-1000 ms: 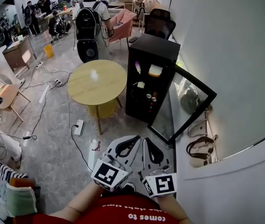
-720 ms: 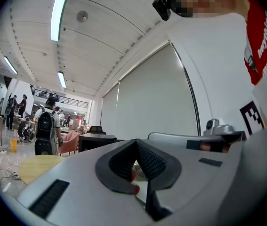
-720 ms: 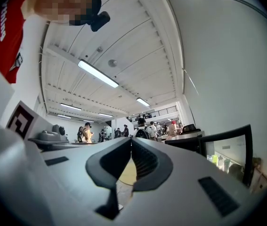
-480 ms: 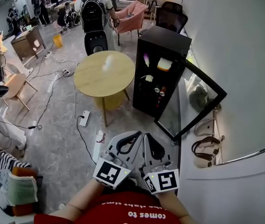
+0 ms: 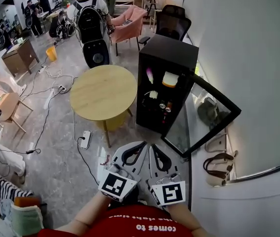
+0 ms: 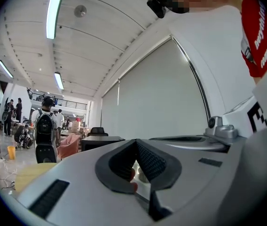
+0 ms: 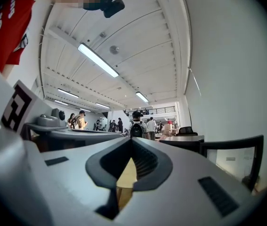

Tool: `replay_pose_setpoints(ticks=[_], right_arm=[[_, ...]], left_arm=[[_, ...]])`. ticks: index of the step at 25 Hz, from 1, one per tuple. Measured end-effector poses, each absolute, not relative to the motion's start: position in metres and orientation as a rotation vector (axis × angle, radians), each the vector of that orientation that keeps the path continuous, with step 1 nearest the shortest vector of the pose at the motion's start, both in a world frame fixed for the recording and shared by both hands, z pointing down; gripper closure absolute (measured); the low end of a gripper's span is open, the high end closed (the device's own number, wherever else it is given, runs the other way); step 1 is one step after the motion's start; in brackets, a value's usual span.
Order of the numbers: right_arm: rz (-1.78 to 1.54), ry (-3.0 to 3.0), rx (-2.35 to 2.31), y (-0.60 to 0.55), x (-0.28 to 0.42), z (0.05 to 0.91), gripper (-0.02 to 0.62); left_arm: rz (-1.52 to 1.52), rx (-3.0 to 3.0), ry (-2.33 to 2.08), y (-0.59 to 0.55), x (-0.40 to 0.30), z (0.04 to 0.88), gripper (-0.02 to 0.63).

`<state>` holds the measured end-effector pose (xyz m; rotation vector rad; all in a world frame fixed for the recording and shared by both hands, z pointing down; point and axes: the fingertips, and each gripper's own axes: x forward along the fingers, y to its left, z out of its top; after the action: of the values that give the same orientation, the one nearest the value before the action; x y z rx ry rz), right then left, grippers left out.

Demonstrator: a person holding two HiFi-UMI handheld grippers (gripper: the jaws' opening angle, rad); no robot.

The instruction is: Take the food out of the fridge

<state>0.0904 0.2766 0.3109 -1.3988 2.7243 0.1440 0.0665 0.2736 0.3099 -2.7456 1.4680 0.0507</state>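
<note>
Both your tongs are drawn in low against your body, side by side, just as they were a second ago. The left tongs [image 5: 140,147] have their jaws closed tip to tip with nothing between them. The right tongs [image 5: 153,150] are closed the same way and also empty.

The black fridge [image 5: 165,48] stands well ahead of you against the wall, and its glass door [image 5: 206,117] is still swung open toward you on the right. The food is still inside: a pale bread-like block [image 5: 170,79] and a pink item [image 5: 149,75] on the upper shelf, a white item [image 5: 153,95] on the shelf below, and small cans [image 5: 163,105] lower down.

The round wooden table [image 5: 102,92] sits just left of the fridge. Since the earlier frames your view has swung a little, so fridge and table sit slightly differently in it. The person with a backpack [image 5: 91,26] still stands beyond the table.
</note>
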Motion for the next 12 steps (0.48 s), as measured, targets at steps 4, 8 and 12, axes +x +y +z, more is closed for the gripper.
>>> replay_pose_setpoints(ticks=[4, 8, 12], right_arm=[[0.172, 2.722, -1.413, 0.234, 0.068, 0.306, 0.584], [0.157, 2.700, -1.450, 0.194, 0.056, 0.301, 0.584], [0.147, 2.665, -1.512, 0.166, 0.053, 0.301, 0.584]], left_arm=[[0.048, -2.752, 1.435, 0.228, 0.047, 0.306, 0.598], [0.094, -2.764, 1.398, 0.189, 0.032, 0.299, 0.598], [0.138, -2.813, 1.377, 0.159, 0.023, 0.299, 0.598]])
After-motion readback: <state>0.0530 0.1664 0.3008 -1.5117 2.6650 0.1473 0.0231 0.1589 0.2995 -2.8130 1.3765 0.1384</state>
